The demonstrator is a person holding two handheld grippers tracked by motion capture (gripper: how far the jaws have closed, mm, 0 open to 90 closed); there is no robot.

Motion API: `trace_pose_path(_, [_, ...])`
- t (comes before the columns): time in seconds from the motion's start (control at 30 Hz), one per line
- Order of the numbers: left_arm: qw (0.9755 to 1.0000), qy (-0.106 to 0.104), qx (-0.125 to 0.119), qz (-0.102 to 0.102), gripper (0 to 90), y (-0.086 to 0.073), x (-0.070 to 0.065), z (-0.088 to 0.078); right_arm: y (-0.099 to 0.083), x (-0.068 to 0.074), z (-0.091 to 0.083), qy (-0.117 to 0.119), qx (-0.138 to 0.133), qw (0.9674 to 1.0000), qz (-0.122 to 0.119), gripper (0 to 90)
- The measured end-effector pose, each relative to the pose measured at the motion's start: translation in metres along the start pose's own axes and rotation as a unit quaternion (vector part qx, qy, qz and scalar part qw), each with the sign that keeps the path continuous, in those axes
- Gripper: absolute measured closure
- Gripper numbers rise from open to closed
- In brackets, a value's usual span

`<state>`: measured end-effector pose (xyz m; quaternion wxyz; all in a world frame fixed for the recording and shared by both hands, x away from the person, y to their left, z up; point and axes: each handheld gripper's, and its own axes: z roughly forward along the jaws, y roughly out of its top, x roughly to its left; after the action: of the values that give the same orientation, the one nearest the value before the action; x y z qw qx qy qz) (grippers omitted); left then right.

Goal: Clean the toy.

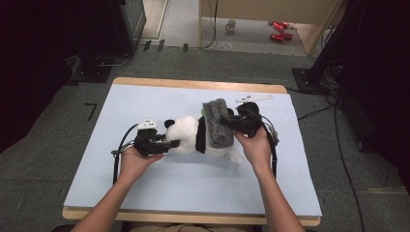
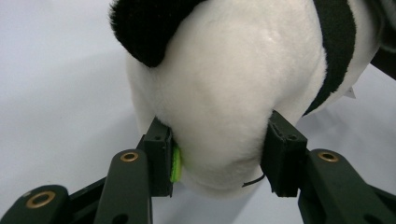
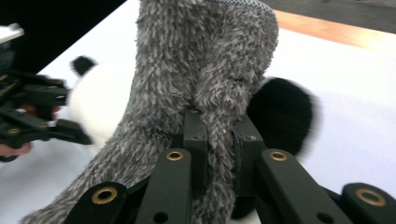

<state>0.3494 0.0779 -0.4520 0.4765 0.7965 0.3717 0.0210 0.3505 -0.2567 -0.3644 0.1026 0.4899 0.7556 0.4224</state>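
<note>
Black-and-white plush panda [image 1: 193, 137] lay mid-bench on the pale blue bench [image 1: 145, 188], head pinched by left tool [image 2: 219, 156]; right tool [image 3: 219, 135] pressed together on fuzzy grey fabric sleeve [image 3: 205, 60], draped over the body, seemingly partway on; pulling down and straightening probably left; bare surface all around, edges well apart

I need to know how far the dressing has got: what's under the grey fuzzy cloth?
The panda plush lies under the grey fuzzy cloth, which drapes its middle. The covered part of its body can't be seen.
</note>
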Motion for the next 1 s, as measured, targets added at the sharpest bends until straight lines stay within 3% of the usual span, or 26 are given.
trace_pose_path(0.17, [1.0, -0.003, 0.004, 0.0, 52.7, 0.003, 0.003, 0.001, -0.009, -0.02, -0.008, -0.007, -0.012, 0.9993, 0.035, 80.3])
trace_pose_path(0.3, [1.0, -0.004, 0.007, -0.001, 52.8, 0.005, 0.005, 0.002, -0.014, -0.026, -0.009, -0.029, -0.011, 0.999, 0.032, 80.5])
trace_pose_path(0.5, [0.9999, -0.011, 0.009, -0.003, 52.7, 0.005, 0.007, 0.001, -0.021, -0.037, -0.007, -0.042, -0.005, 0.9981, 0.044, 80.8])
trace_pose_path(0.8, [0.9998, -0.013, 0.007, -0.01, 52.7, 0.004, 0.008, 0.001, -0.029, -0.049, -0.001, -0.069, 0.029, 0.9958, 0.052, 80.8])
trace_pose_path(0.87, [0.9998, -0.014, 0.008, -0.012, 52.7, 0.005, 0.009, 0.001, -0.031, -0.051, -0.001, -0.067, 0.033, 0.9954, 0.06, 80.8])
trace_pose_path(1.0, [0.9997, -0.014, 0.01, -0.019, 53.0, 0.005, 0.009, 0.001, -0.027, -0.049, -0.01, -0.058, 0.013, 0.9962, 0.065, 80.9])
